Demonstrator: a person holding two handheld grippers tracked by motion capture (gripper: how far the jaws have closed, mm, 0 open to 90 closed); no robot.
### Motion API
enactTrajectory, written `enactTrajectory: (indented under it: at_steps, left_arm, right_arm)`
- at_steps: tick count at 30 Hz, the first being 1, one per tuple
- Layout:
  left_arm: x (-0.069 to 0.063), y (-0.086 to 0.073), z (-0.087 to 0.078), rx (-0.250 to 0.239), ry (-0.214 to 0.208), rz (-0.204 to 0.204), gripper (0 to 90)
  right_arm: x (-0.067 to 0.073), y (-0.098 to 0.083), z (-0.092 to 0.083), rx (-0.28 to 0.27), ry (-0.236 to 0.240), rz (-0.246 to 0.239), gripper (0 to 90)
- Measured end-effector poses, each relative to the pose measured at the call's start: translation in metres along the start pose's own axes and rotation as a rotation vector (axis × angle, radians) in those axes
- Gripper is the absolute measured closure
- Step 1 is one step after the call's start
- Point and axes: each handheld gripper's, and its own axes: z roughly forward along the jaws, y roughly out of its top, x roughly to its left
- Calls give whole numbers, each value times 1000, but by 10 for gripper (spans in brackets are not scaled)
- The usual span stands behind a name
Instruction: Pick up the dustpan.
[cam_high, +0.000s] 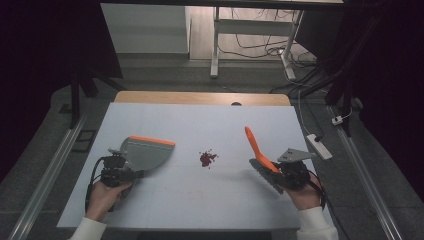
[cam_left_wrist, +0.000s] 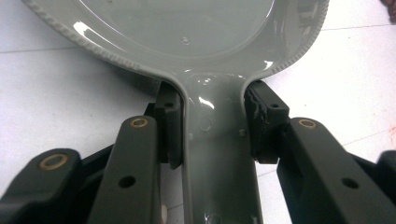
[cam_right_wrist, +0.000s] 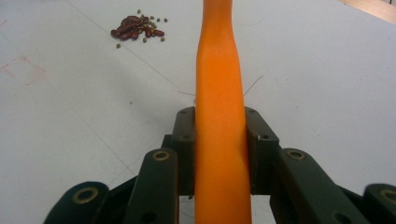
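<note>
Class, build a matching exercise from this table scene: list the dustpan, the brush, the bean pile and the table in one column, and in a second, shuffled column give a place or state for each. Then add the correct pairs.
Column one:
1. dustpan
2. brush
3. bean pile
4. table

Column two:
A. lies loose mid-table, between the two tools
B. orange handle clamped in the right gripper
C. white top, bearing everything else
D. grey handle clamped in the left gripper

Pairs: 1-D, 2-B, 3-A, 4-C
</note>
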Motion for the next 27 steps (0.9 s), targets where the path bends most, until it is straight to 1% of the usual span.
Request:
enactTrajectory:
  at_steps: [2,3,5,6,8,11,13,14,16,17,18,20,21,22,23,24,27]
  left_arm:
    - [1,-1,-1,-7,-3,15,617]
    - [1,-1,-1,-7,-3,15,618]
    - [1,-1,-3,-30,-11,29,617]
    - [1,-1,-3,-30,-11,29,618]
    - [1,-2,-6,-54,-24,49,618]
    - [0,-2,-8,-68,-27,64,618]
    - [0,-2,-10,-82,-36,76,617]
    - [1,-2,-11,-88,-42,82,617]
    - [2,-2,-12,-110,-63,110,617]
    - [2,-2,-12,-110,-63,110,617]
    - [3,-2,-13,-128,-78,131,618]
    - [5,-1,-13,-138,-96,150,617]
    - [5,-1,-13,-138,-96,150,618]
    - [6,0,-13,-142,-102,158,617]
    - [7,1,-12,-146,-111,175,617]
    - [7,1,-12,-146,-111,175,617]
    - [9,4,-9,-154,-134,203,617]
  right_arm:
    - [0,0,-1,-1,0,4,700]
    - [0,1,-1,-3,-1,4,699]
    - [0,1,-2,-5,-2,4,700]
    - [-1,0,-2,-6,-3,5,700]
    - [-1,0,-2,-7,-6,6,699]
    - [-1,0,-2,-7,-7,7,700]
    - [-1,0,-3,-8,-9,7,700]
    - [-1,0,-3,-8,-9,7,700]
    - [-1,1,-3,-11,-13,3,700]
    - [-1,1,-3,-12,-14,2,699]
    - [-1,1,-3,-14,-15,2,700]
    - [0,2,-3,-16,-20,3,700]
    - [0,2,-3,-16,-21,2,700]
    - [0,2,-3,-15,-23,2,700]
    - [0,2,-2,-14,-25,2,700]
    - [0,2,-2,-13,-26,1,700]
    - [0,3,-1,-9,-32,0,700]
